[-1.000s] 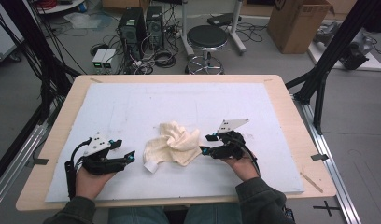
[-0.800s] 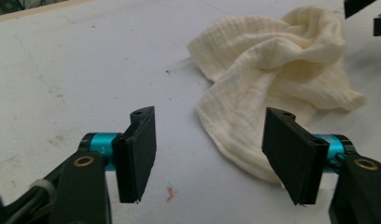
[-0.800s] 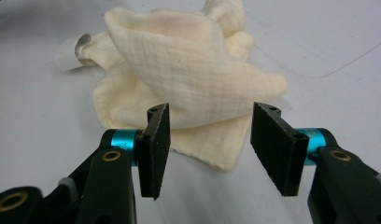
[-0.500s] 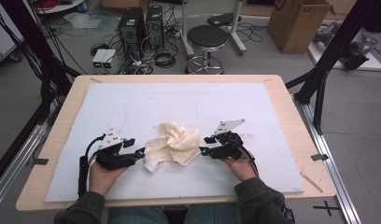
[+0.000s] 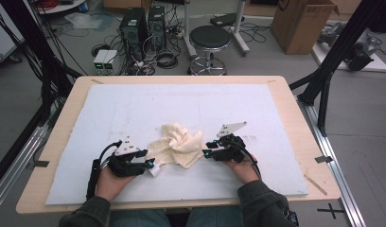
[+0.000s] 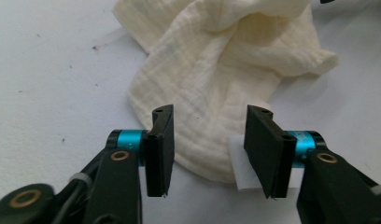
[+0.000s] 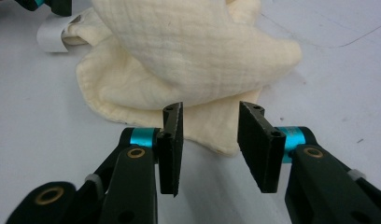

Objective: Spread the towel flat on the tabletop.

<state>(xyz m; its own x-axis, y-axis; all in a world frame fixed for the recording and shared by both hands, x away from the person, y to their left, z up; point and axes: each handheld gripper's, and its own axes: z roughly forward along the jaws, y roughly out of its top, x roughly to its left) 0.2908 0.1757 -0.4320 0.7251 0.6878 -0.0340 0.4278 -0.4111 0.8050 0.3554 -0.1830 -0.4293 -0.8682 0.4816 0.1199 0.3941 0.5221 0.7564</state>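
A crumpled cream cloth lies on the white mat near the table's front. My left gripper is at the cloth's left edge, open, with the cloth's rounded hem between its jaws and a white label tab beside the right jaw. At the cloth's right edge my right gripper stands open too, and a flat corner of the cloth reaches into the gap between its jaws. The white tab and the left gripper's tip show at the top left of the right gripper view.
The white mat covers most of the wooden table. Beyond the far edge stand a black stool, computer towers with cables, and a cardboard box. Black frame legs rise at the right.
My left gripper has moved right and forward until its jaws straddle the cloth's left edge. The right gripper has barely shifted, and the cloth has not changed shape.
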